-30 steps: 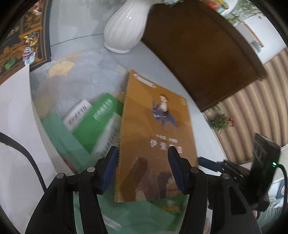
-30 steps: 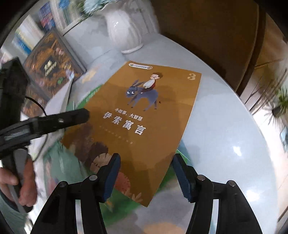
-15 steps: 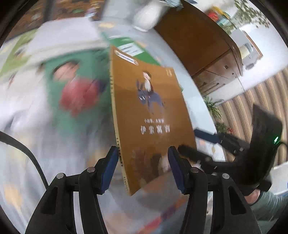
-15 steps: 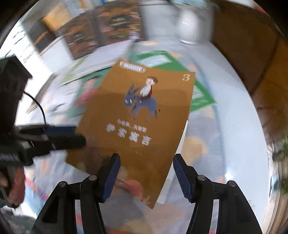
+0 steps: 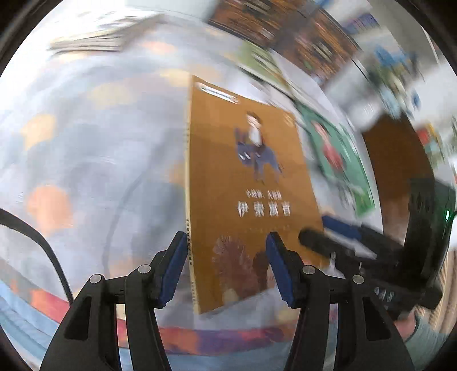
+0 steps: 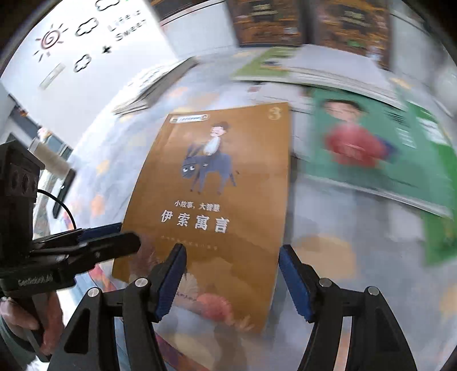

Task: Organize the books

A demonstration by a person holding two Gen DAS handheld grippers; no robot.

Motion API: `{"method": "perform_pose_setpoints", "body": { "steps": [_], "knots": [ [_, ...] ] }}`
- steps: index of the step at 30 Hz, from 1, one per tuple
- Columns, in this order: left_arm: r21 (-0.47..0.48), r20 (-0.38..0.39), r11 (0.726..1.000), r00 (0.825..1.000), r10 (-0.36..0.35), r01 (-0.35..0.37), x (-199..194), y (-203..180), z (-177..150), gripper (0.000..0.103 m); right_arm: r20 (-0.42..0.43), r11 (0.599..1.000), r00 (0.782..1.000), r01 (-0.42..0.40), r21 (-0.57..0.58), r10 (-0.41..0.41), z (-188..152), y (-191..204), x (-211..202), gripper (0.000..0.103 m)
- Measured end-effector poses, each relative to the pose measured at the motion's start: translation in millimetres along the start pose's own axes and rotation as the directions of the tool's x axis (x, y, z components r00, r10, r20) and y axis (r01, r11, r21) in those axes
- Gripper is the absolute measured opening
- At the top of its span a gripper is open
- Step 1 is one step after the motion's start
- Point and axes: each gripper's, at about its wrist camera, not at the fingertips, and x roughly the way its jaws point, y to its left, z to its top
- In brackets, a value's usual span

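Observation:
An orange book with a donkey rider on its cover (image 5: 248,185) is held up over the table, its lower end between the pads of my left gripper (image 5: 224,256), which is shut on it. In the right wrist view the same orange book (image 6: 217,177) faces the camera. There the left gripper (image 6: 130,235) has one finger over and one under the book's left edge. My right gripper (image 6: 231,265) straddles the book's lower end and its jaws are opening. Its right pad stands just off the book's edge.
A green book with a red ball on its cover (image 6: 357,148) lies on other books at the right. A low pile of books (image 6: 148,88) sits at the back left, and dark covers (image 6: 268,22) stand along the back. The tablecloth (image 5: 85,157) is patterned. A hand (image 6: 25,319) holds the left gripper.
The orange book has come up off the green pile and travelled sideways with both grippers, away from the white vase. The right jaws have widened.

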Motion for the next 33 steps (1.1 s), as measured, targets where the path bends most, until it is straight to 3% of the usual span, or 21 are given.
{"method": "perform_pose_setpoints", "body": {
  "steps": [4,7,10,13,15,17,18,19,20,21,22,24,26,29,31,32,33],
  "knots": [
    [-0.162,0.039,0.987,0.999,0.023,-0.016,-9,41,12,0.053,-0.041,0.998,0.997,-0.063,0.014,0.064,3,18,19,0.066],
    [-0.211,0.030,0.977,0.999,0.016,-0.009,-20,63,5,0.053,-0.004,0.998,0.999,-0.038,0.044,0.038,-5,9,11,0.062],
    [-0.178,0.001,0.983,0.999,-0.041,0.041,-12,60,3,0.053,-0.021,0.999,1.000,-0.007,0.052,0.008,-16,-1,13,0.042],
    [-0.113,-0.038,0.989,0.994,-0.106,0.101,-1,47,4,0.039,-0.019,1.000,1.000,0.007,0.022,-0.007,-14,8,16,0.031],
    [-0.087,-0.050,0.989,0.991,-0.121,0.117,4,42,6,0.038,-0.020,0.999,1.000,0.022,0.050,-0.021,-13,11,20,0.031],
    [-0.080,-0.045,0.981,0.982,-0.183,0.179,0,43,8,0.029,-0.013,0.996,0.999,0.034,0.084,-0.033,-15,11,19,0.032],
    [-0.094,-0.030,0.963,0.966,-0.257,0.254,-5,45,10,0.026,-0.009,0.994,0.999,0.037,0.105,-0.036,-15,11,19,0.032],
    [-0.120,-0.005,0.920,0.926,-0.376,0.373,-13,45,13,0.026,-0.009,0.993,0.999,0.040,0.112,-0.039,-16,11,18,0.032],
    [-0.127,0.007,0.895,0.903,-0.430,0.427,-18,42,16,0.026,-0.008,0.992,0.999,0.044,0.117,-0.043,-17,9,16,0.032],
    [-0.113,0.003,0.885,0.891,-0.454,0.452,-21,37,19,0.026,-0.007,0.991,0.999,0.044,0.129,-0.044,-16,9,16,0.032],
    [-0.090,-0.009,0.888,0.891,-0.454,0.452,-22,32,22,0.026,-0.007,0.988,0.999,0.046,0.146,-0.046,-16,7,15,0.032],
    [-0.024,-0.052,0.919,0.917,-0.395,0.395,-13,23,27,0.026,-0.005,0.984,0.999,0.051,0.173,-0.051,-15,5,15,0.034],
    [-0.011,-0.104,0.941,0.936,-0.338,0.338,5,24,31,0.017,-0.006,0.979,0.998,0.066,0.192,-0.067,-14,7,16,0.034],
    [-0.008,-0.126,0.935,0.927,-0.353,0.355,12,23,35,0.012,-0.011,0.969,0.996,0.087,0.229,-0.087,-12,9,17,0.035],
    [-0.003,-0.133,0.930,0.921,-0.366,0.369,11,22,39,0.011,-0.017,0.960,0.998,0.066,0.273,-0.064,-10,7,17,0.045],
    [-0.017,-0.137,0.923,0.914,-0.382,0.384,10,25,41,0.011,-0.023,0.952,0.999,0.042,0.302,-0.037,-11,5,15,0.050],
    [-0.056,-0.146,0.905,0.893,-0.425,0.421,11,28,46,0.011,-0.024,0.946,1.000,0.024,0.324,-0.018,-12,2,13,0.056]
  ]
}}
